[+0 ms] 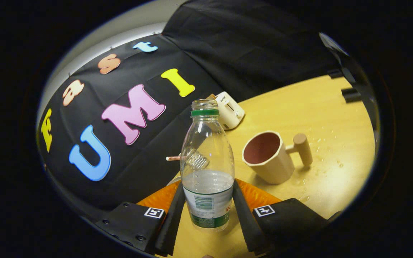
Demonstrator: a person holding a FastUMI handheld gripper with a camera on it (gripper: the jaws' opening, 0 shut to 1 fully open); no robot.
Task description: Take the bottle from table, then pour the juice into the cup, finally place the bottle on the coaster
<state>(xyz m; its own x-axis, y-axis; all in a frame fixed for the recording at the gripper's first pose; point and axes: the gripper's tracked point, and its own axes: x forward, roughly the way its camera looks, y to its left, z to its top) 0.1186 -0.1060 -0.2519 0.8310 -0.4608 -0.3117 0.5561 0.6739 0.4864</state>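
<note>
Bottle held between your fingers

Bottle [207,168], uncapped and partly full, stands upright over the table [328,118]; your gripper [208,215] is closed on its labelled lower part, both fingers pressing its sides. Under it lies the orange coaster [160,199]. Just beyond, to the right, the cup [269,157] leans, mouth toward you. Farther back sits a white toaster [229,109].

No word or number can be made out. The bottle [207,161] wears a label [208,209] with green stripes and a scrap of red print, too small to tell. The claw [208,186] presses it from both sides, and each finger block carries a square black-and-white marker [153,212] - coded patterns, not writing. A small dark mark on the white toaster [229,109] is blurred.
</note>
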